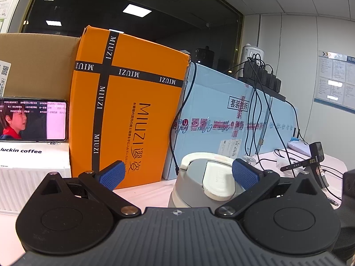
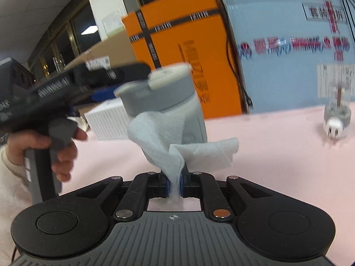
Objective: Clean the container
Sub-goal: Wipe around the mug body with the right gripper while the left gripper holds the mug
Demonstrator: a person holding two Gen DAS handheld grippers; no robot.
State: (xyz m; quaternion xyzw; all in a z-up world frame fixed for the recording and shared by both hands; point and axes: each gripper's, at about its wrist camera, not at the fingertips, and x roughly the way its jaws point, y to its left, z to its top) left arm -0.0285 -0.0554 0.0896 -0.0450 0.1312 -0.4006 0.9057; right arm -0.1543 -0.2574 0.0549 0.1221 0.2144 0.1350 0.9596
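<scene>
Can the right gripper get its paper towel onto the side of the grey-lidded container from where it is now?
Probably yes. The right gripper is shut on the paper towel, which already drapes against the container just ahead. Nothing stands between them; the left gripper comes in from the other side.

container's (image 2: 164,102) base behind paper towel (image 2: 159,137)

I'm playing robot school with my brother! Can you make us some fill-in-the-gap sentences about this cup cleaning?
1. The right gripper is shut on a white paper ____.
2. The paper drapes against the container, whose lid is grey and ____.
3. The box behind the container is coloured ____.
4. The left gripper has its jaws ____.

Missing words: towel; white; orange; open
</scene>
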